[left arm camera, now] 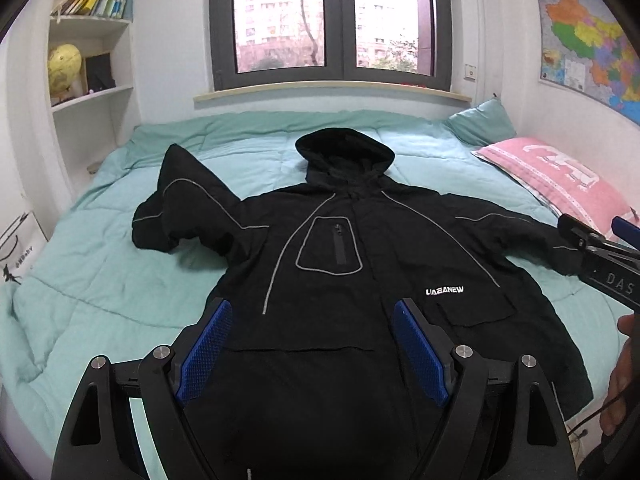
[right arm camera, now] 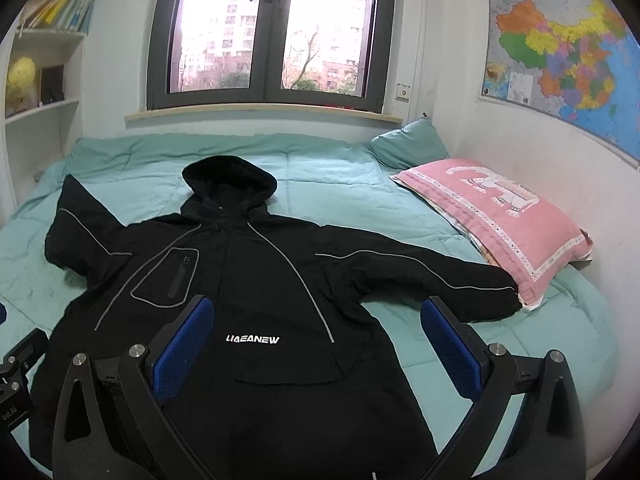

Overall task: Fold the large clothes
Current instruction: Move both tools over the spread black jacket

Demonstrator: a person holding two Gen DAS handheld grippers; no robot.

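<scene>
Black hooded jacket [right arm camera: 256, 304] spread face-up on the teal bed [right arm camera: 360, 184], hood toward the far window, right sleeve reaching the pink pillow [right arm camera: 500, 216]. Left hand-held gripper [left arm camera: 312, 344] above the near hem, spread wide, holding nothing. Right hand-held gripper [right arm camera: 316, 344] likewise wide apart, empty.

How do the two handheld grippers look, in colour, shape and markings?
Both the left gripper and the right gripper have a black frame with silver round bolts and two flat fingers with blue textured pads. In the left wrist view the right gripper's body shows white letters "DAS"; a thin black cable hangs near it.
</scene>
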